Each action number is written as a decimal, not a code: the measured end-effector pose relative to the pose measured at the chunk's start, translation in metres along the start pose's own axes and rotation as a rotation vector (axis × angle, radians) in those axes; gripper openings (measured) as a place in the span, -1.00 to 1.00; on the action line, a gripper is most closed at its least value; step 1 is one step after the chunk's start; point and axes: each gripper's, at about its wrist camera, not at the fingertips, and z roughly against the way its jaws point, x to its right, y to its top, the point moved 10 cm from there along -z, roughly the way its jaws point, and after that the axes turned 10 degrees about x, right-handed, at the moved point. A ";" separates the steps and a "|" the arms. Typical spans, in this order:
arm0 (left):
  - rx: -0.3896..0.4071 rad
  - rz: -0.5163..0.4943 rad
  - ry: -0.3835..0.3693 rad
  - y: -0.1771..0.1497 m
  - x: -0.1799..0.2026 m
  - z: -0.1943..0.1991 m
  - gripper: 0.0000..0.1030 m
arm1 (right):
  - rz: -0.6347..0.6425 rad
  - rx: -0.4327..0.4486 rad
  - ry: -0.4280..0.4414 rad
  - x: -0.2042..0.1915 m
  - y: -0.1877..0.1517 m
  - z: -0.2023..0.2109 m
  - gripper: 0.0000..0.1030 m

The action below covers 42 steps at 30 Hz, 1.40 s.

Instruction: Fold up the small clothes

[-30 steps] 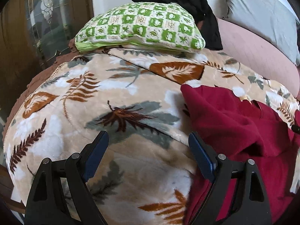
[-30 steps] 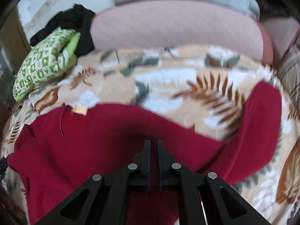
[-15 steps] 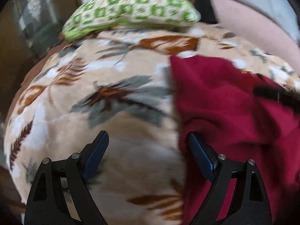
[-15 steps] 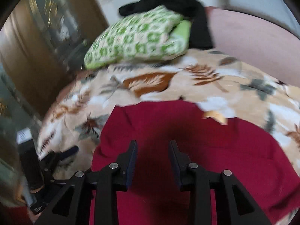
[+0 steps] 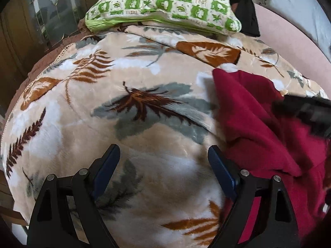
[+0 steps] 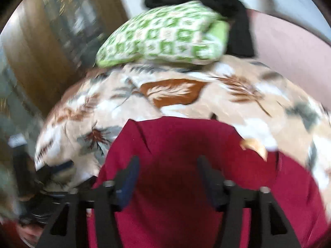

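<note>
Left wrist view: left gripper (image 5: 163,163) jaws wide open over leaf blanket (image 5: 128,95), right gripper (image 6: 167,173) also open, empty, above red garment (image 6: 186,144)

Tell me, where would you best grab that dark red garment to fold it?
Probably the far left corner of the dark red garment, where its edge lies raised and creased on the leaf-print blanket. The open left hand-held gripper could come in from the bare blanket side, one finger slipping under that edge.

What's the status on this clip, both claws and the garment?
Left claw open over blanket. Right claw open above red garment, which lies loose. Green pillow well clear.
</note>
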 end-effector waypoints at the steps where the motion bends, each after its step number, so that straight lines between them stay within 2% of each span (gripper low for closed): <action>1: -0.008 0.010 -0.002 0.000 -0.001 -0.002 0.69 | 0.052 -0.066 0.006 -0.001 -0.010 -0.014 0.27; 3: -0.018 0.039 -0.012 0.001 -0.005 -0.004 0.69 | 0.106 -0.136 0.023 -0.002 -0.028 -0.030 0.27; 4: -0.014 0.046 -0.013 0.003 -0.006 -0.004 0.69 | 0.128 -0.134 0.009 0.000 -0.032 -0.033 0.15; 6: 0.008 0.059 -0.015 0.007 -0.007 -0.001 0.69 | 0.166 -0.103 -0.018 0.001 -0.029 -0.030 -0.32; 7: 0.021 0.066 -0.020 0.010 -0.007 0.000 0.69 | 0.176 -0.084 -0.038 0.002 -0.024 -0.024 -0.80; 8: 0.032 0.073 -0.024 0.012 -0.007 0.002 0.69 | 0.180 -0.064 -0.052 0.004 -0.018 -0.019 -0.90; 12: 0.045 0.076 -0.025 0.014 -0.006 0.003 0.69 | 0.167 0.060 -0.192 0.029 0.015 0.000 -1.00; 16: 0.042 0.066 -0.021 0.014 -0.004 0.002 0.69 | 0.062 -0.008 -0.291 0.058 0.006 -0.024 -1.00; 17: 0.044 0.065 -0.023 0.014 -0.004 0.003 0.69 | 0.011 -0.011 -0.280 0.060 0.003 -0.020 -1.00; 19: 0.055 0.072 -0.024 0.016 -0.007 0.006 0.69 | -0.102 0.042 -0.144 0.046 0.006 -0.007 -0.99; 20: 0.053 0.076 -0.021 0.017 -0.008 0.005 0.69 | -0.133 0.076 -0.077 0.037 0.009 0.004 -0.91; 21: 0.050 0.079 -0.022 0.016 -0.008 0.005 0.69 | -0.116 0.093 -0.058 0.029 0.010 0.012 -0.81; 22: 0.044 0.081 -0.029 0.015 -0.008 0.004 0.69 | -0.076 0.087 -0.078 0.026 0.011 0.014 -0.30; 23: 0.041 0.080 -0.034 0.014 -0.007 0.004 0.69 | -0.028 0.071 -0.101 0.023 0.011 0.011 0.35; 24: 0.039 0.070 -0.037 0.013 -0.005 0.005 0.69 | 0.000 0.061 -0.101 0.020 0.010 0.007 0.55; 27: 0.041 0.040 -0.050 0.012 0.001 0.007 0.69 | 0.081 -0.050 -0.063 0.020 -0.008 -0.021 0.58; 28: 0.038 0.034 -0.051 0.011 0.002 0.006 0.69 | 0.092 -0.080 -0.061 0.022 -0.013 -0.028 0.45; 29: 0.034 0.031 -0.050 0.011 0.002 0.005 0.69 | 0.094 -0.112 -0.030 0.020 -0.021 -0.035 0.01; 30: 0.028 0.031 -0.048 0.010 0.002 0.003 0.69 | 0.102 -0.109 -0.016 0.019 -0.025 -0.037 -0.05; 31: 0.018 0.033 -0.047 0.009 0.002 0.000 0.69 | 0.134 -0.084 -0.025 0.016 -0.022 -0.035 -0.24; 32: 0.012 0.037 -0.047 0.008 0.001 -0.002 0.69 | 0.167 -0.076 -0.036 0.014 -0.021 -0.033 -0.73; 35: 0.026 0.053 -0.046 0.011 -0.001 0.000 0.69 | 0.215 -0.034 -0.098 0.018 -0.009 -0.022 -0.86; 38: 0.053 0.059 -0.045 0.016 -0.001 0.004 0.69 | 0.191 0.011 -0.208 0.044 0.005 -0.018 -0.87; 42: 0.037 0.041 -0.038 0.013 0.001 0.001 0.69 | 0.106 -0.034 -0.210 0.049 -0.005 -0.031 -0.87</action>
